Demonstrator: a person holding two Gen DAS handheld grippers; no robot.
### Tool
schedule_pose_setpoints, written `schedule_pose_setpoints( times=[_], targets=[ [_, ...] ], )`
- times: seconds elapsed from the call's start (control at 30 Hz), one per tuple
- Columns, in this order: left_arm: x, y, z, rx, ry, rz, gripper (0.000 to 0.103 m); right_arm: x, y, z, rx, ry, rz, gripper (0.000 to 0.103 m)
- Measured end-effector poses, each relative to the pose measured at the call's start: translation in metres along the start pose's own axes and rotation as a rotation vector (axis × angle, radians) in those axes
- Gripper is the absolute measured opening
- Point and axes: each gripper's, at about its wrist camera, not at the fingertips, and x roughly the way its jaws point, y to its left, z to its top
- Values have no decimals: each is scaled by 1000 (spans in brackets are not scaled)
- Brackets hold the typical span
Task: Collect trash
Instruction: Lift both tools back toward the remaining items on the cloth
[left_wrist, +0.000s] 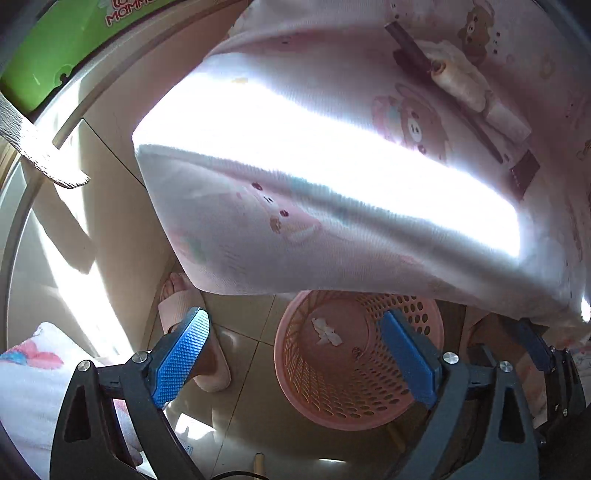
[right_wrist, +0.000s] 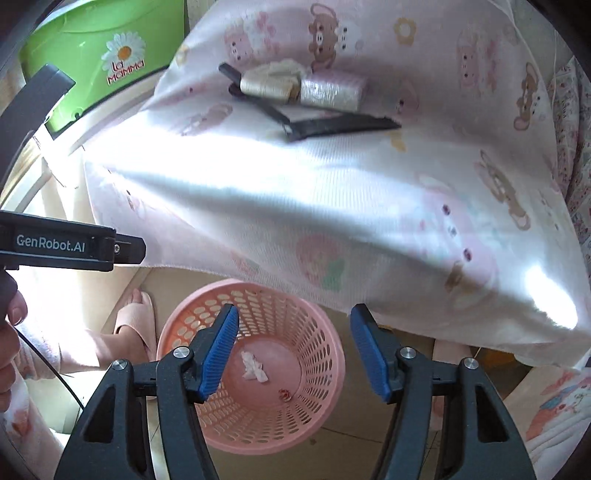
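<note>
Both claws, left (left_wrist: 295, 354) and right (right_wrist: 293, 350), hang released above the pink basket (right_wrist: 317, 413) holding crumpled tissue (right_wrist: 254, 366); next, reach for the bed's (right_wrist: 332, 177) wrapped rolls (right_wrist: 299, 86), possibly trash.

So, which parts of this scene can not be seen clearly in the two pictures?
- Left wrist view: glare whitens a band of the pink cartoon-print cloth; its print is lost there.
- Both views: the cloth's edge hides the far rim of the pink perforated plastic basket.
- Right wrist view: the small red-and-white scrap in the basket is too small to identify.
- Left wrist view: the green plastic box is cut off by the edge.
</note>
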Motion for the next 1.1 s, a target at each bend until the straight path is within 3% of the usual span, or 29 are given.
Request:
schedule_pose_setpoints(
  times=[0.13, 0.3, 0.43, 0.63, 0.7, 0.87, 0.97, 1.1],
  targets=[
    [-21, 4, 6, -14, -91, -6, 95, -25, 0, 7, 0, -97, -5, 74],
    [-53, 1, 12, 7, -240, 40, 95, -53, -1, 19, -11, -206, -23, 75],
    [-84, -3, 22, 24, -333, 42, 99, -78, -10, 31, 0, -298, -42, 86],
    [-121, -10, 47, 46, -392, 31, 101, -92, -35, 56, 26, -345, -76, 87],
    [-134, -15, 56, 72, -417, 26, 101, -94, -43, 75, -40, -342, -72, 87],
    [-158, -25, 79, 100, -501, 22, 102, -108, -79, 124, -20, -370, -17, 87],
    [-159, -29, 87, 93, -529, 19, 102, -110, -92, 139, -14, -415, -74, 89],
    [-131, -37, 87, 113, -518, 30, 102, -95, -102, 140, 15, -411, -105, 90]
  ],
)
